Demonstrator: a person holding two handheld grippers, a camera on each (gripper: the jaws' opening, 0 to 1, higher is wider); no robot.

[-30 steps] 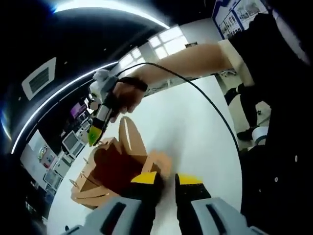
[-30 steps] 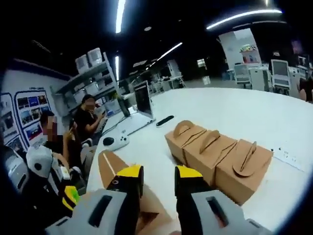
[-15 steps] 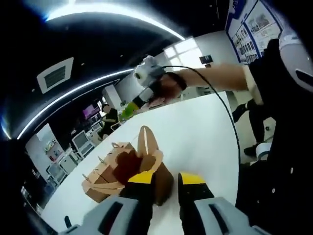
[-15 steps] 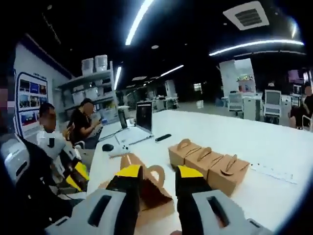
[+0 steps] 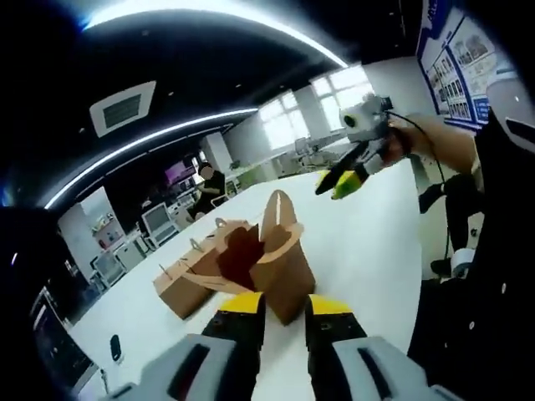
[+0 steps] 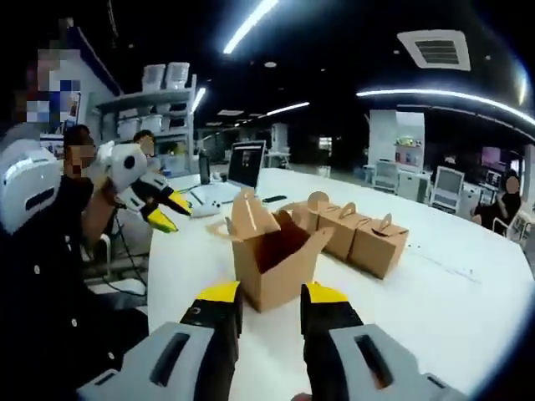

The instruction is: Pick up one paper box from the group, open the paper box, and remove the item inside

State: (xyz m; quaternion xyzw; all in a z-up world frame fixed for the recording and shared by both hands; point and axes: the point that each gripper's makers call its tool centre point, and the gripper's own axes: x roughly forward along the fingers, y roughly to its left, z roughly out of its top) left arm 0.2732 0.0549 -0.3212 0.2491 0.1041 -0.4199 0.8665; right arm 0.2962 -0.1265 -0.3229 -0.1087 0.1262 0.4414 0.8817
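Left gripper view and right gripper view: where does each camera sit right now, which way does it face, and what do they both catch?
Left gripper view: rides the left gripper, facing the opened paper box on the white table; the right gripper, a hand and dark clothing show at right.
Right gripper view: rides the right gripper, facing the opened paper box from the opposite side; the left gripper and dark clothing show at left.
Shared: opened paper box, closed paper boxes, table.

Dim room, ceiling-strip glare, fisheye warp
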